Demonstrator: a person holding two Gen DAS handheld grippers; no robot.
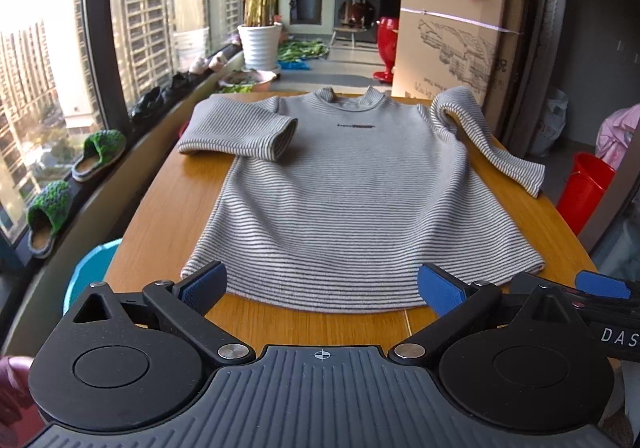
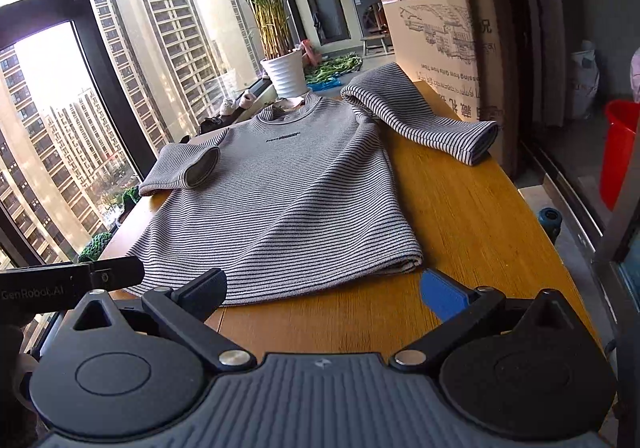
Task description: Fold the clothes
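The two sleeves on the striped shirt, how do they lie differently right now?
The window-side sleeve is doubled back so its open cuff rests on the shirt chest; the box-side sleeve stretches out away from the body over the table, its cuff at the table's edge. The window-side one lies bunched and short; the box-side one humps up at the shoulder, then runs long. Both share the same stripes.

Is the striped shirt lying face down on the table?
No, the striped shirt lies front up: its chest lettering shows.

Left tool [image 1: 320, 288] angled downward, jaws spread wide with nothing between the blue pads [image 1: 440, 288], right tool [image 2: 324, 288] alongside at similar tilt, jaws equally wide and empty, each tool's tip showing in the other's view
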